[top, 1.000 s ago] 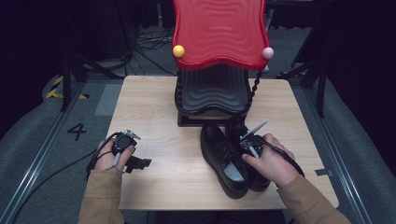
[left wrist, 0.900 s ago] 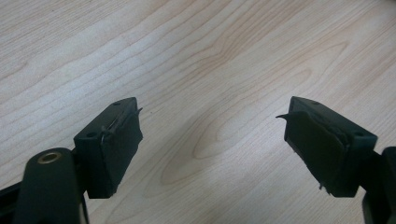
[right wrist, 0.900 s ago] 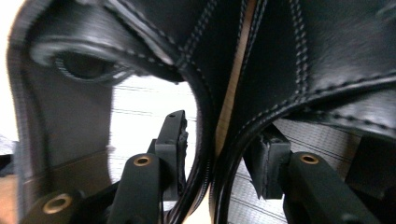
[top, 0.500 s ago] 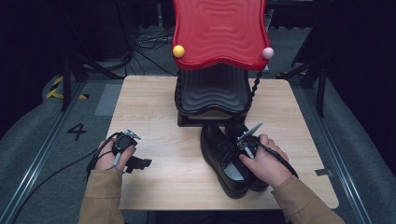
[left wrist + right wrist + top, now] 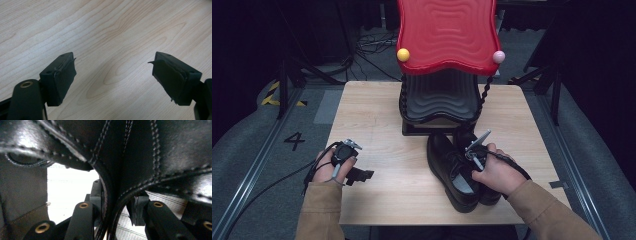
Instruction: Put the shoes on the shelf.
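A pair of black leather shoes (image 5: 447,161) stands side by side on the wooden table (image 5: 377,115), toes toward the rack. My right gripper (image 5: 474,167) points down into them. In the right gripper view its jaws have just been closing and now pinch the two inner shoe walls (image 5: 112,202) together between the pads (image 5: 96,195). My left gripper (image 5: 358,175) rests low over bare wood at the front left. Its jaws stand wide apart in the left gripper view (image 5: 113,80) with nothing between them.
A shoe rack with a wavy red top shelf (image 5: 447,35) and a black lower shelf (image 5: 439,100) stands at the table's back middle, just beyond the shoes. Dark floor, cables and stands surround the table.
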The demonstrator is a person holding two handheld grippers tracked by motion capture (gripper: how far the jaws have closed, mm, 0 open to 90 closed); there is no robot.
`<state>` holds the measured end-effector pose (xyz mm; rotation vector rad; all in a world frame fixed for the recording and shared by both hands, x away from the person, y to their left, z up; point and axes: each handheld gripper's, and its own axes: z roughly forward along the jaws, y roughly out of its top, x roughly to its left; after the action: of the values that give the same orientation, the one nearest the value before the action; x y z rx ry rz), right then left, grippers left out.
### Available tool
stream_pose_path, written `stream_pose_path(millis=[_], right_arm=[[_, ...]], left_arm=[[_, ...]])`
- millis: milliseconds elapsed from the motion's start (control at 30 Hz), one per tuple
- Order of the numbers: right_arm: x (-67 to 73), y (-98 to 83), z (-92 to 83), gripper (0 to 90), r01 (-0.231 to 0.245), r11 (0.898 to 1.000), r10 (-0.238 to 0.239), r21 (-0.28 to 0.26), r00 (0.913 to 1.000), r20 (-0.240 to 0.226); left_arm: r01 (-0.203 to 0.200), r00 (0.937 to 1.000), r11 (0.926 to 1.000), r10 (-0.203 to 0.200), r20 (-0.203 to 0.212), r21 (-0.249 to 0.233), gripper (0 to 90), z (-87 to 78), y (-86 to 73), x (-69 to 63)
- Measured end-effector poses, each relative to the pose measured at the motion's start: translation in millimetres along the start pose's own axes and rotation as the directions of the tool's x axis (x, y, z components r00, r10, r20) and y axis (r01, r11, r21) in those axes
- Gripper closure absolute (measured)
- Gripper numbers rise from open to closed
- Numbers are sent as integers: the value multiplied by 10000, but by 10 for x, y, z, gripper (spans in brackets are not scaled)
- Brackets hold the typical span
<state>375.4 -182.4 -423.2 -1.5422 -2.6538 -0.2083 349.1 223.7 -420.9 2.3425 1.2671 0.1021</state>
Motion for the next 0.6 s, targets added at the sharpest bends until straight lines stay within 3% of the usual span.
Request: stream_pose_path(millis=[133, 300, 400, 467, 600], right_arm=[[28, 21, -3, 717, 156, 9998, -158, 117, 9997, 169], [-22, 70, -36, 801, -348, 9984, 353, 440, 9993, -97], [-6, 96, -46, 815, -477, 9970, 477, 615, 9989, 10], [17, 100, -56, 821, -329, 9975, 307, 625, 9989, 354], [-12, 97, -97, 827, -509, 9966, 491, 648, 9984, 284]], left_arm=[[45, 10000, 10000, -45, -2, -28, 193, -7, -5, 4], [79, 10000, 9999, -79, -21, -64, 194, -13, -10, 20], [92, 10000, 10000, -92, -14, -19, 195, -6, -12, 29], [41, 10000, 10000, -41, -33, -30, 196, -11, -11, 28], [77, 10000, 9999, -77, -26, -113, 195, -24, -18, 35]])
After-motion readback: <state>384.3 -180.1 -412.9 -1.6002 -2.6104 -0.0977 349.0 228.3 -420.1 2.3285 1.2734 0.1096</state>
